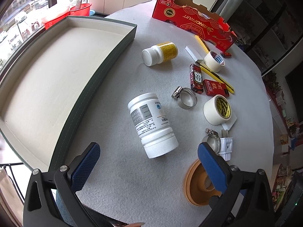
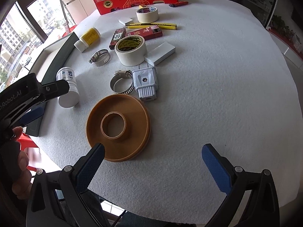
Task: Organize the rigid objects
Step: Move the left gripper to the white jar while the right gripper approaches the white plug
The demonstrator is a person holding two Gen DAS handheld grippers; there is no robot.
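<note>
White plastic pill bottle (image 1: 152, 124) lying on side on grey felt table (image 1: 121, 179), beside empty green-walled tray (image 1: 98, 71) | likely light, stiff, slick, prone to roll; grip across body | left gripper (image 1: 147, 166) spread wide, empty, above | right gripper (image 2: 153, 162) likewise, near orange spool (image 2: 118, 130).

Grey felt (image 1: 123, 181) is lying spread beneath the left claw (image 1: 149, 147) and reaching far ahead of it. A red basin (image 1: 80, 8) is sitting far ahead and to the claw's left, beside a window (image 1: 28, 3). Dark shelves (image 1: 265, 28) are standing far ahead to its right.
</note>
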